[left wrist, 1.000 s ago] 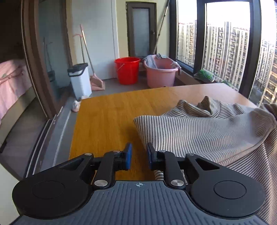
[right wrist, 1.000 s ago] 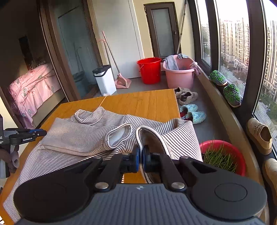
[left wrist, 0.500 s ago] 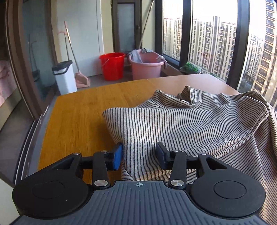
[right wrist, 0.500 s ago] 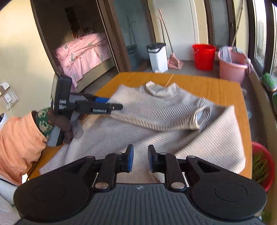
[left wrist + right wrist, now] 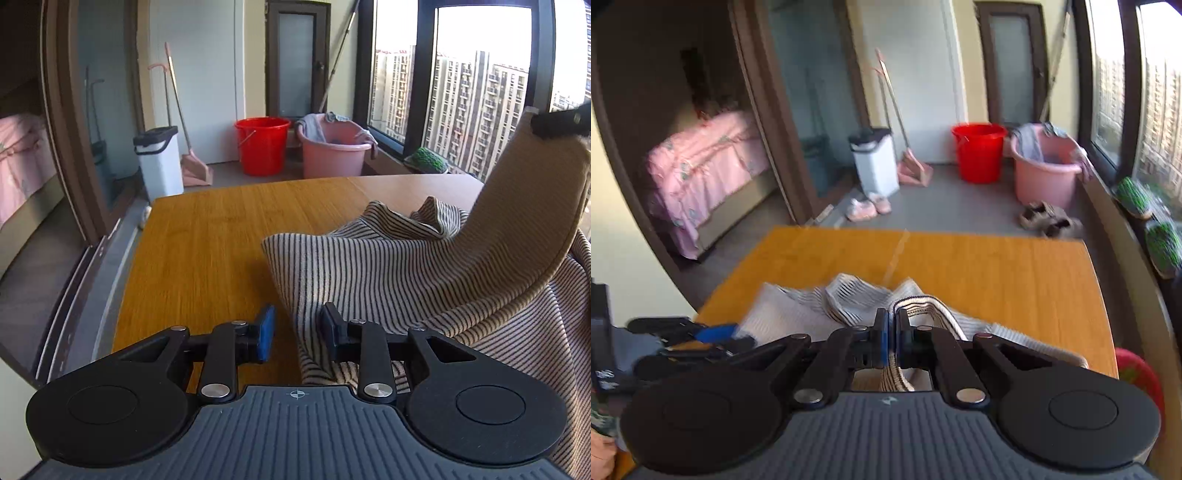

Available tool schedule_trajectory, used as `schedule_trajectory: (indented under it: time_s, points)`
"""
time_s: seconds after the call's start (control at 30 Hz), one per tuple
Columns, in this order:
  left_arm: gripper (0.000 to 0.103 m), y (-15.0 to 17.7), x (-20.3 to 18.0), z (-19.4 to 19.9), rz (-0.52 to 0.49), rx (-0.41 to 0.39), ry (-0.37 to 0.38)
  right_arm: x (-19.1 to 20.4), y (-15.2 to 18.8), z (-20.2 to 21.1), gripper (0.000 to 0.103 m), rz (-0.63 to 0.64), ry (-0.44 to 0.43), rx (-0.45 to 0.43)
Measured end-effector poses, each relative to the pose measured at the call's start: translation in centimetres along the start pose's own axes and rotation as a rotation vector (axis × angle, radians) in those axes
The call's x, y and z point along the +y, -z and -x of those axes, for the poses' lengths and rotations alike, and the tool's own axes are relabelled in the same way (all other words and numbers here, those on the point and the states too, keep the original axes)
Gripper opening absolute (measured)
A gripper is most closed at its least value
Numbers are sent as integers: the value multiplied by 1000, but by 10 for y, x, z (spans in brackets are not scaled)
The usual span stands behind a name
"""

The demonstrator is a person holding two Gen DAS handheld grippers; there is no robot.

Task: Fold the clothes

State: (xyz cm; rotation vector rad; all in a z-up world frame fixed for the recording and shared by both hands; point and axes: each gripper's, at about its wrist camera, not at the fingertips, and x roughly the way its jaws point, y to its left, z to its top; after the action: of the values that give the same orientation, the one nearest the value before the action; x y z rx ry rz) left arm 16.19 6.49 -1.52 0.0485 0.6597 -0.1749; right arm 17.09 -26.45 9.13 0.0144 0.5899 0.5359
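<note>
A black-and-cream striped sweater point(image 5: 388, 266) lies on the wooden table point(image 5: 207, 251). My left gripper point(image 5: 297, 325) straddles the sweater's left folded edge low over the table. Its jaws are closing, with a gap still between the blue left pad point(image 5: 266, 332) and the cloth. My right gripper point(image 5: 891, 339) is shut on a ribbed striped edge of the sweater point(image 5: 923, 310) and holds it up. In the left wrist view that lifted flap point(image 5: 524, 206) hangs from the right gripper point(image 5: 561, 122) at the upper right. The left gripper point(image 5: 701, 332) shows blurred at the left of the right wrist view.
Beyond the table's far edge stand a red bucket point(image 5: 262, 146), a pink basin point(image 5: 332, 147), a white bin point(image 5: 159, 162) and a broom with dustpan point(image 5: 192, 170). Slippers point(image 5: 868, 206) lie on the floor. A red pot point(image 5: 1137, 373) sits by the table's right edge.
My right gripper has shut on the sweater's ribbed edge and lifted it, swinging towards the table's far side. The left jaws widened around the sweater's edge, then narrowed again.
</note>
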Motion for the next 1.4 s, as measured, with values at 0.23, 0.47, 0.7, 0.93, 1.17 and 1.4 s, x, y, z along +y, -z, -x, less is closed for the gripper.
schedule_trajectory:
  time_s: [0.23,0.47,0.7,0.93,1.17,1.4]
  points:
    - [32,-4,31,11,81,-14,-73,-23,-1,-2,3,21,24,-46]
    - [56,-17,19,39,95,-75,36,-88,71,-40,12,-105,176,192]
    - [88,-15,-46,39,8,-63,235,-57,84,53,31,93,190,117]
    - [93,-7,-79,26,-7,-13,304,11,140,102,51,353,86,270]
    - [97,-1,-103,42,-68,-3,358,3,134,97,4,343,225,196]
    - [101,5,-96,50,-52,-7,356,-78,5,157,4,-50,342,-148]
